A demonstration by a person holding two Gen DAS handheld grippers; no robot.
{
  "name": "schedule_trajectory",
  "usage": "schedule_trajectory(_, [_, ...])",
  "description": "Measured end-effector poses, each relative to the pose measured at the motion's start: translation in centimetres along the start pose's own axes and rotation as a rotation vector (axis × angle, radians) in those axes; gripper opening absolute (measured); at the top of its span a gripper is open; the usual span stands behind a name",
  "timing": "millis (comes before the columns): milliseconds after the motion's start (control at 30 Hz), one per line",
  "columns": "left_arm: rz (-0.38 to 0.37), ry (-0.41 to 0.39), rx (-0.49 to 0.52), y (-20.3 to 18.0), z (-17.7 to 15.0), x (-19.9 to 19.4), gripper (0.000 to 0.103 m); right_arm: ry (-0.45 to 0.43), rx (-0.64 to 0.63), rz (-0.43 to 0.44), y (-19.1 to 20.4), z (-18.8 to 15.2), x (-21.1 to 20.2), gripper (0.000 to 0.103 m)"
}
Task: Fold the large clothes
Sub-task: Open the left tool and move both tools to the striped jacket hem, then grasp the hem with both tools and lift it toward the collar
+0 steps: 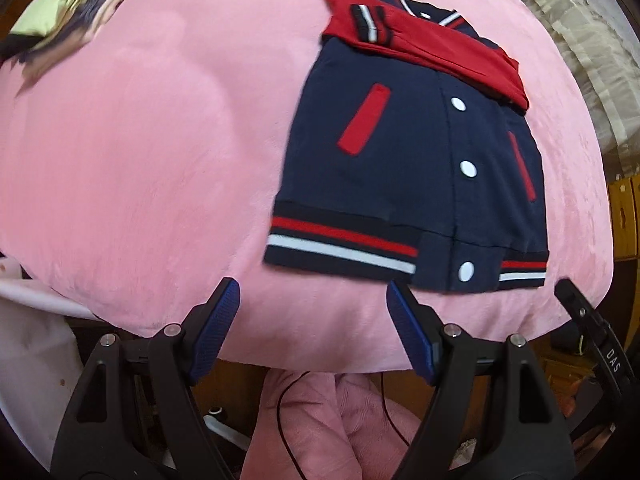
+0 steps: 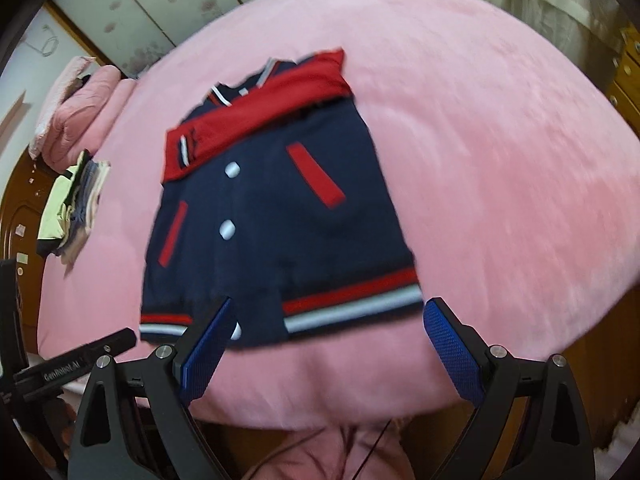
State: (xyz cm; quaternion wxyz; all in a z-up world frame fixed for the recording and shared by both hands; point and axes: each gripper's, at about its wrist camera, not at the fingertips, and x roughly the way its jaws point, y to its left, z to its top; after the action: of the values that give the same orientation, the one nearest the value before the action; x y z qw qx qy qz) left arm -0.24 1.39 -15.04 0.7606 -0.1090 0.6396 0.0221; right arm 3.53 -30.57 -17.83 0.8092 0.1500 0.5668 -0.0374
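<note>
Both grippers (image 1: 312,308) (image 2: 330,322) spread apart, empty, pink blanket (image 1: 140,160), navy jacket (image 1: 400,152) sleeves folded, seemingly wooden furniture (image 2: 16,208) beyond.

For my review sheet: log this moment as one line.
jacket: sleeves folded in, flat on pink blanket | left gripper: open, empty | right gripper: open, near hem

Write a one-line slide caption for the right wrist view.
Open right gripper hovers at the striped hem of a navy jacket, its red sleeves folded across the chest, on a pink blanket.
</note>
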Motion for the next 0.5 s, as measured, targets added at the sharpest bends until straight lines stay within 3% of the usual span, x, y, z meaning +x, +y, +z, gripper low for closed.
schedule_trajectory(67, [-0.008, -0.015, -0.017, 1.0, -0.3, 0.4, 0.073, 0.026, -0.002, 0.005, -0.9, -0.7, 0.1, 0.095])
schedule_trajectory(167, [-0.095, -0.040, -0.036, 2.4, -0.3, 1.0, 0.073, 0.098, -0.038, 0.050, -2.5, -1.0, 0.8, 0.095])
schedule_trajectory(300, [-0.153, -0.047, -0.005, 3.8, 0.3, 2.2, 0.073, 0.095, -0.026, 0.122, -4.9, -0.8, 1.4, 0.095])
schedule_trajectory(367, [-0.194, -0.022, -0.010, 4.7, 0.9, 3.5, 0.073, 0.099, -0.011, 0.175, -6.2, -0.4, 2.4, 0.085])
schedule_trajectory(400, [-0.211, -0.008, -0.018, 5.1, 1.3, 4.2, 0.073, 0.108, 0.000, 0.190, -6.6, 0.0, 3.0, 0.073])
schedule_trajectory(500, [-0.247, 0.021, -0.031, 6.2, 2.2, 6.0, 0.069, 0.137, 0.077, 0.210, -8.4, 0.9, 4.9, 0.058])
